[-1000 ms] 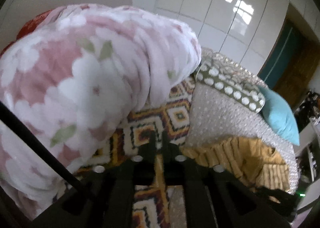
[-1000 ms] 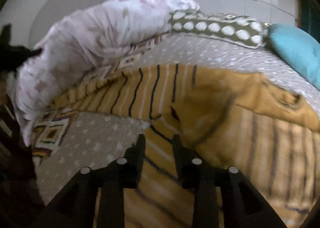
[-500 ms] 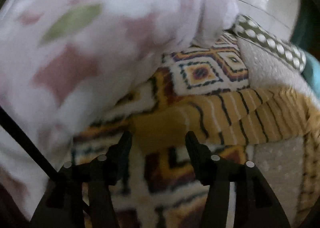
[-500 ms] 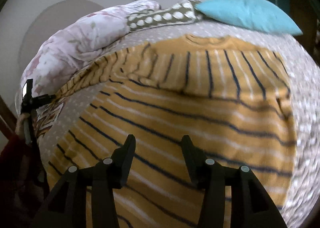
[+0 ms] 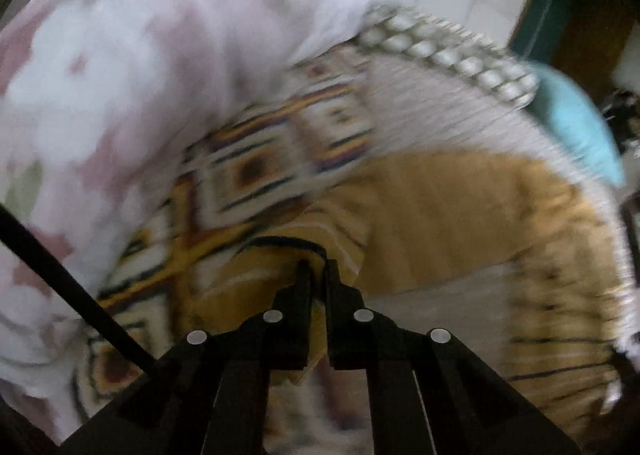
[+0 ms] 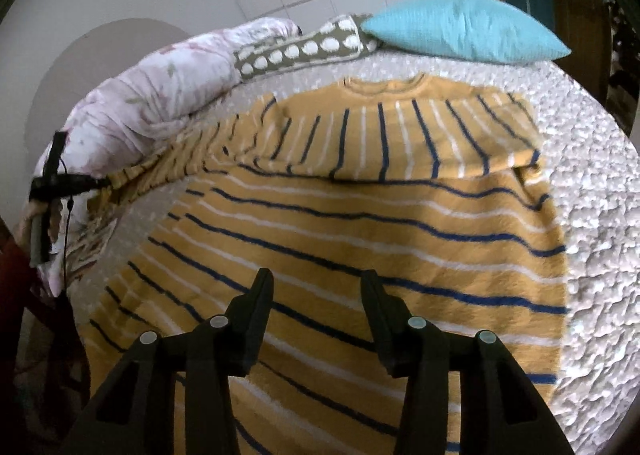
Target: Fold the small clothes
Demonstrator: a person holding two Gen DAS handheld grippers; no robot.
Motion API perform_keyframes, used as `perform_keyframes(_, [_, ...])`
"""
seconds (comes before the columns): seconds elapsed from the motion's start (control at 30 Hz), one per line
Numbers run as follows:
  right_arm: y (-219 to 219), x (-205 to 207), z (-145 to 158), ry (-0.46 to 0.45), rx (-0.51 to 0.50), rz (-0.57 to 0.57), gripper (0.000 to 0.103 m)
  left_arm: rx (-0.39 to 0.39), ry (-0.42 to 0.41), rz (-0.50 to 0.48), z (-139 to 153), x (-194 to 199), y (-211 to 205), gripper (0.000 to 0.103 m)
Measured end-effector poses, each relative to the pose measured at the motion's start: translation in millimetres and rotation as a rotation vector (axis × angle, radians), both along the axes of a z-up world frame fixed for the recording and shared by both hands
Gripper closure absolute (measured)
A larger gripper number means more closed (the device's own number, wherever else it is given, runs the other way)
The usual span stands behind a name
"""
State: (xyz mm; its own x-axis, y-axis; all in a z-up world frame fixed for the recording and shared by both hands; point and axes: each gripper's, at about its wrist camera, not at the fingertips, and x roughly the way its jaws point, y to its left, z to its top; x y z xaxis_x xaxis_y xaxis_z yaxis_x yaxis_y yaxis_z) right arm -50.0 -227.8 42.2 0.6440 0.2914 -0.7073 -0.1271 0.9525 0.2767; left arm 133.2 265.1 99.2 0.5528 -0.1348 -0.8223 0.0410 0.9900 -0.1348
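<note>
Striped knit sweater [image 6: 360, 239]: soft, limp; my left gripper [image 5: 316, 267] pinches its sleeve cuff, right gripper [image 6: 316, 287] half-open above the hem.

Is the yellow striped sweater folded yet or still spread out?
Partly folded: the yellow knitted sweater with navy and white stripes lies flat, one sleeve already folded across its chest.

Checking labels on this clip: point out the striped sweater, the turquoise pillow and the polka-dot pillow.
striped sweater [image 6: 360, 223], right wrist view, middle of its body.
turquoise pillow [image 6: 464, 31], right wrist view, centre of its face.
polka-dot pillow [image 6: 300, 49], right wrist view, middle of its side.
</note>
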Motion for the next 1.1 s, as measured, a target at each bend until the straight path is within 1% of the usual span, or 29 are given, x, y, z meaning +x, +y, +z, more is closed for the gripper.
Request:
perform_keyframes(0.1, [-10,-8,5,-0.026,0.044,-0.012,0.054,-0.096,-0.037,-0.101,42,5,-61,0.098])
perform_keyframes(0.13, [-14,-11,5,-0.034,0.056,-0.021,0.054,-0.138,-0.054,-0.168,59,7,-97,0.098])
perform_keyframes(0.17, [-19,-13,6,-0.040,0.066,-0.033,0.054,-0.162,-0.062,-0.208,66,7,-122,0.098])
perform_keyframes(0.2, [-23,-15,6,-0.043,0.073,-0.043,0.054,-0.219,-0.071,-0.291,80,5,-165,0.098])
perform_keyframes(0.23, [-28,-16,6,-0.042,0.080,-0.056,0.054,-0.266,-0.080,-0.349,89,2,-192,0.098])
perform_keyframes(0.27, [-35,-18,6,-0.037,0.089,-0.075,0.054,-0.331,-0.094,-0.431,99,-3,-227,0.097])
perform_keyframes(0.3, [-40,-19,6,-0.036,0.095,-0.086,0.054,-0.366,-0.097,-0.479,104,-7,-247,0.091])
perform_keyframes(0.33, [-47,-21,7,-0.035,0.099,-0.100,0.054,-0.404,-0.092,-0.538,109,-13,-275,0.083])
perform_keyframes(0.37, [-53,-23,8,-0.036,0.099,-0.116,0.054,-0.417,-0.081,-0.572,111,-18,-293,0.054])
perform_keyframes(0.4, [-62,-25,10,-0.037,0.099,-0.139,0.054,-0.415,-0.078,-0.591,112,-25,-312,0.030])
perform_keyframes(0.43, [-71,-27,12,-0.039,0.103,-0.162,0.054,-0.408,-0.097,-0.579,112,-30,-317,0.027])
perform_keyframes(0.47, [-80,-30,13,-0.042,0.111,-0.180,0.054,-0.393,-0.117,-0.560,110,-36,-319,0.027])
perform_keyframes(0.53, [-92,-32,15,-0.046,0.124,-0.202,0.053,-0.341,-0.124,-0.542,99,-46,-317,0.027])
perform_keyframes(0.6, [-101,-28,18,-0.050,0.123,-0.214,0.053,-0.273,-0.135,-0.487,83,-55,-304,0.027])
perform_keyframes(0.63, [-102,-25,19,-0.052,0.118,-0.212,0.054,-0.232,-0.139,-0.451,76,-62,-293,0.027])
perform_keyframes(0.67, [-103,-21,20,-0.056,0.114,-0.209,0.053,-0.207,-0.136,-0.426,68,-69,-279,0.027])
perform_keyframes(0.77, [-104,-4,25,-0.075,0.108,-0.198,0.053,-0.182,-0.123,-0.352,43,-76,-238,0.027])
perform_keyframes(0.9, [-106,35,26,-0.072,0.089,-0.212,0.051,-0.202,-0.119,-0.230,18,-101,-177,0.027])
perform_keyframes(0.97, [-104,59,25,-0.072,0.053,-0.219,0.050,-0.209,-0.139,-0.189,15,-117,-155,0.027])
perform_keyframes(1.0, [-104,69,24,-0.062,0.036,-0.219,0.050,-0.206,-0.153,-0.167,13,-126,-144,0.027])
perform_keyframes(1.03, [-102,81,21,-0.044,0.016,-0.221,0.047,-0.199,-0.171,-0.144,10,-133,-136,0.027])
perform_keyframes(1.1, [-100,105,8,0.026,-0.034,-0.239,0.046,-0.185,-0.194,-0.113,6,-144,-124,0.026])
